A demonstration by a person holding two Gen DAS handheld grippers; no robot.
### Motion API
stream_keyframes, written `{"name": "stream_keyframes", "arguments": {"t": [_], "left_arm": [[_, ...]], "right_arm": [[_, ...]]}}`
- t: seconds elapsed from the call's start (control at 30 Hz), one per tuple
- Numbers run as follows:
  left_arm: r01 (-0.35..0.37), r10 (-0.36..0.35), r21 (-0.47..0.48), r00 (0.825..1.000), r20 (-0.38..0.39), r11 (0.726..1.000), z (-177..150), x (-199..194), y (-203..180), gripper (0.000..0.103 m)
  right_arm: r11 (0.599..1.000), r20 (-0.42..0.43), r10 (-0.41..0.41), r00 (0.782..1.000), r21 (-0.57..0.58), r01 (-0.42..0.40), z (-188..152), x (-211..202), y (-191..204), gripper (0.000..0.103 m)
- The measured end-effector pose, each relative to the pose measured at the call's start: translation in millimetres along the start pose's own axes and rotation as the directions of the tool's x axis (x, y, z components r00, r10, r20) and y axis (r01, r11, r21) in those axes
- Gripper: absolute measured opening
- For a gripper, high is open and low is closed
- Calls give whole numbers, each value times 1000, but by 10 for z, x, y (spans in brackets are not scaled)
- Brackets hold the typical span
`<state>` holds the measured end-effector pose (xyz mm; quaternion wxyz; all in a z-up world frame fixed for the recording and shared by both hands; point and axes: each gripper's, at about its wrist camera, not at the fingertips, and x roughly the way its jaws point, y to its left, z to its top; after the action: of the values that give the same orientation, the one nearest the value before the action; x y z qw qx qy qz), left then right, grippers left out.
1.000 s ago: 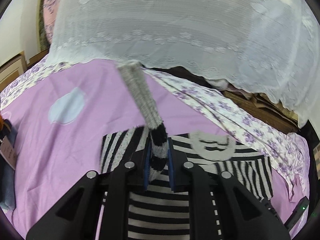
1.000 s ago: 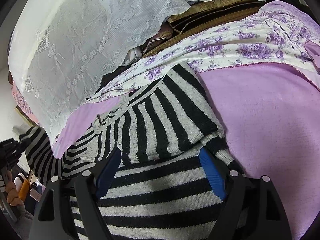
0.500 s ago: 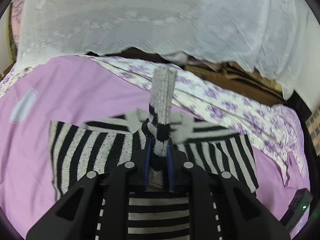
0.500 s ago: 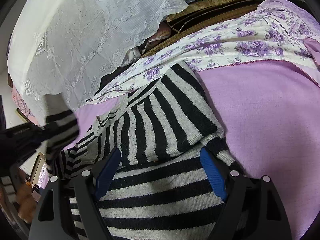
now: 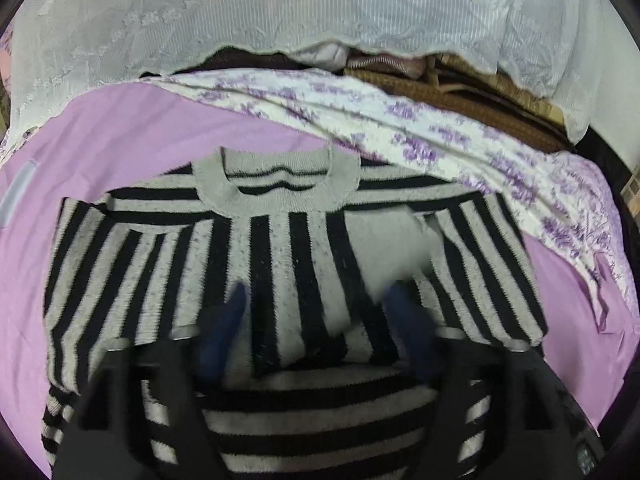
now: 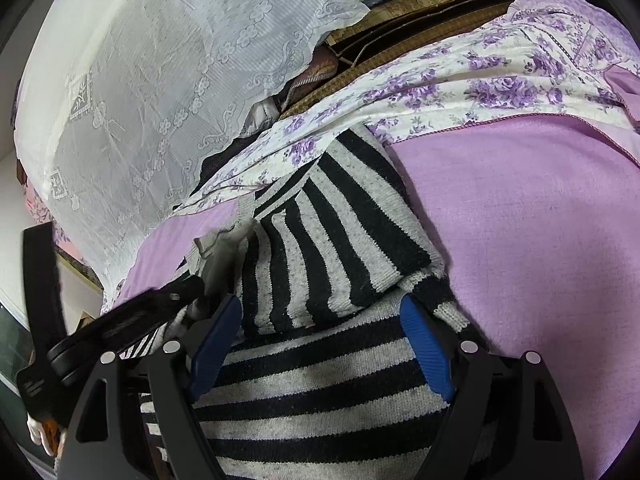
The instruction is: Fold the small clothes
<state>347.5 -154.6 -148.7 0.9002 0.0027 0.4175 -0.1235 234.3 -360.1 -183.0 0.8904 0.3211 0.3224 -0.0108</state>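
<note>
A black-and-grey striped sweater [image 5: 280, 264] lies flat on the purple bedsheet [image 5: 132, 132], grey collar [image 5: 276, 184] at the far side. Both sleeves are folded in across the chest. My left gripper [image 5: 316, 316] is open just above the sleeve it held, whose grey cuff [image 5: 384, 244] lies on the chest; the fingers are blurred. In the right wrist view my right gripper [image 6: 320, 320] is open and empty over the sweater [image 6: 320, 240], just above the right folded sleeve. The left gripper [image 6: 132, 312] shows at the left there.
A white lace curtain [image 5: 320, 8] hangs behind the bed. A white sheet with purple flowers [image 5: 420, 136] runs along the far edge, with brown woven mats [image 5: 460, 92] behind it. Bare purple sheet [image 6: 540, 220] lies right of the sweater.
My left gripper carried the left sleeve over the sweater's chest, then opened and let it drop there. My right gripper stayed open and still.
</note>
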Motion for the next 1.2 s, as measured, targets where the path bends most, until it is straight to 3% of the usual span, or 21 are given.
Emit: {"name": "stream_keyframes", "arguments": {"t": [0.17, 0.3, 0.4, 0.57, 0.77, 0.8, 0.9, 1.03, 1.13, 1.2], "left_arm": [[1, -5, 86, 999, 48, 996, -57, -353, 28, 94], [-132, 117, 153, 987, 107, 979, -124, -570, 250, 97], [-229, 216, 117, 970, 113, 966, -108, -618, 640, 97], [-265, 266, -28, 964, 16, 964, -25, -462, 1301, 97], [-253, 242, -121, 965, -99, 960, -166, -38, 1713, 97], [-250, 235, -122, 964, -123, 961, -216, 69, 1738, 99], [-240, 223, -138, 967, -127, 961, -221, 139, 1794, 99], [-239, 225, -124, 967, -123, 963, -214, 165, 1796, 99], [-235, 219, -129, 968, -123, 963, -208, 138, 1796, 99], [-213, 201, -149, 975, -94, 966, -203, 28, 1807, 98]], "right_arm": [[1000, 3, 17, 1000, 14, -17, 10, -12, -16, 82], [994, 18, 76, 997, 71, -77, 69, -90, -75, 77], [985, 14, 148, 989, 90, -149, 146, -135, -24, 63], [976, -64, 205, 977, 87, -199, 255, 64, 259, 62], [992, -174, 110, 978, 75, -98, 266, 619, 518, 62], [993, -183, 104, 978, 74, -92, 240, 675, 510, 59], [996, -156, 55, 986, -65, -66, 151, 733, 605, 20], [981, -169, -11, 986, -191, -22, 101, 777, 664, 12], [979, -173, -16, 985, -202, -19, 104, 743, 634, 13], [979, -109, -44, 993, -202, 21, 101, 588, 647, 17]]}}
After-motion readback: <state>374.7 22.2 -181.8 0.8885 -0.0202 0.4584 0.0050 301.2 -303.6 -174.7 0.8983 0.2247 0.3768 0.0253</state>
